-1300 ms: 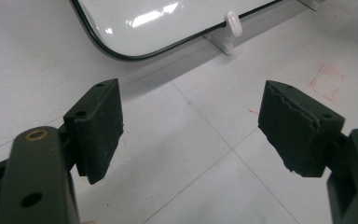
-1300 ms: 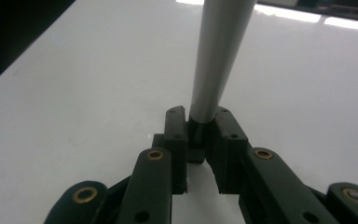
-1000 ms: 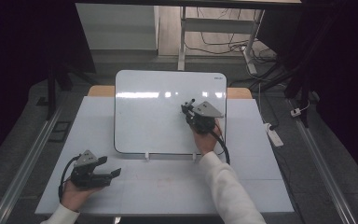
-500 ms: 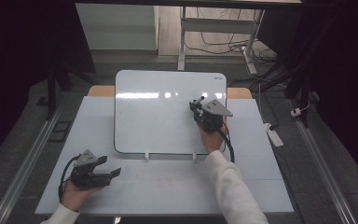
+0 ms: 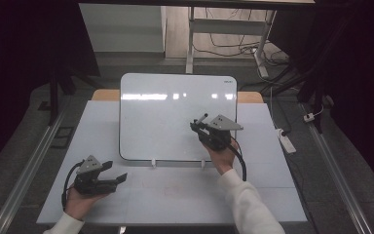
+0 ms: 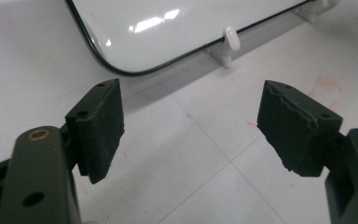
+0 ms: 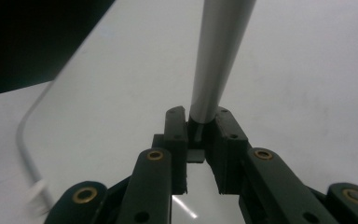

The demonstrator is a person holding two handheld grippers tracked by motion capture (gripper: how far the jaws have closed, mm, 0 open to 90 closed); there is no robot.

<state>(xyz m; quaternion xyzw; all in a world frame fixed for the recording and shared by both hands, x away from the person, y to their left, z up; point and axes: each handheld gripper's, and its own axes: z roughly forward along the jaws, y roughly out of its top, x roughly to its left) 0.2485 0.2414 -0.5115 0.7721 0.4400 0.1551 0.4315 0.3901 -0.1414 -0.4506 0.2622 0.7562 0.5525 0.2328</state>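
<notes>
right claw (image 5: 200, 123) pinched a grey marker (image 7: 216, 60) over the whiteboard (image 5: 165, 112), apparently poised to write; left claw (image 6: 205, 126) rested spread on the tabletop (image 5: 175, 195).

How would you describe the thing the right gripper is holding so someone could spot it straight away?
Start at the whiteboard propped on the table. Over its lower right part hangs the right gripper, held by a hand. Clamped between its jaws is a slim grey marker, a smooth rod that sticks out past the jaws toward the board; the left gripper, down at the near left, holds nothing.
</notes>
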